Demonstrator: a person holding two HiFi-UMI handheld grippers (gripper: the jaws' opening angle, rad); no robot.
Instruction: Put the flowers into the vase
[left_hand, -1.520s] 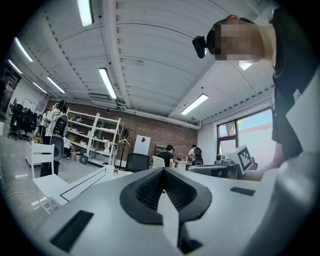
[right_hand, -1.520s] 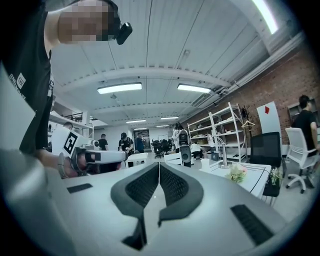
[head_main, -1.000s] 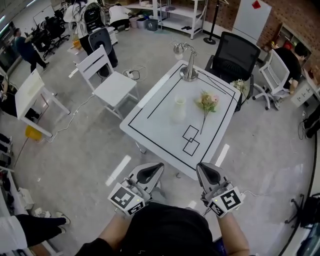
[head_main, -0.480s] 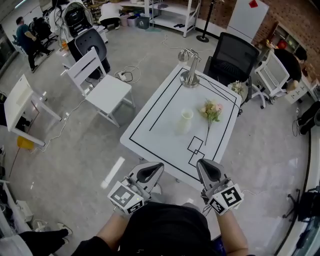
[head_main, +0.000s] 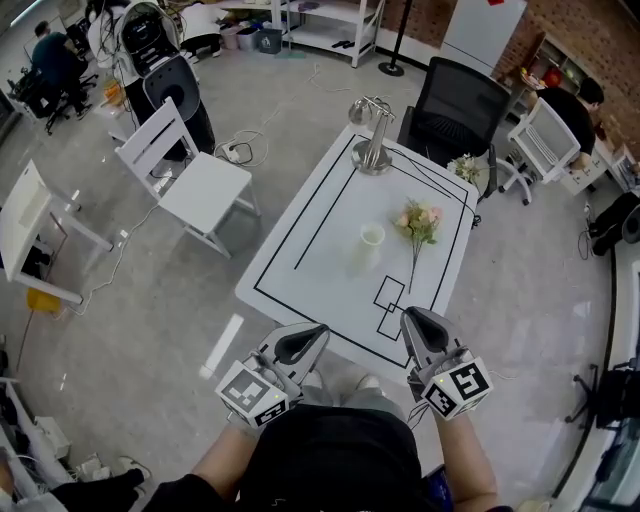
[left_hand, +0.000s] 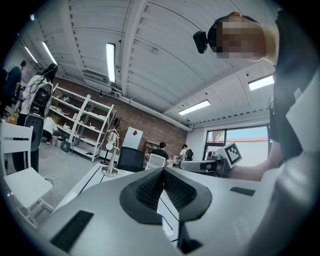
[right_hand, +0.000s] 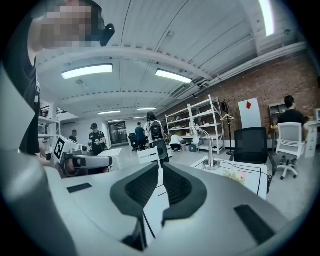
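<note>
Table (head_main: 320, 250) near edge: left tongs (head_main: 318, 329), right tongs (head_main: 408, 313) closed; vase (head_main: 371, 238), flowers (head_main: 418, 218) central.

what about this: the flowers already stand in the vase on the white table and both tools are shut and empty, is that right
Not quite. The flowers are not in the vase; the head view shows them lying flat on the white table beside it. The rest holds: the left tool and right tool are both shut and empty.
</note>
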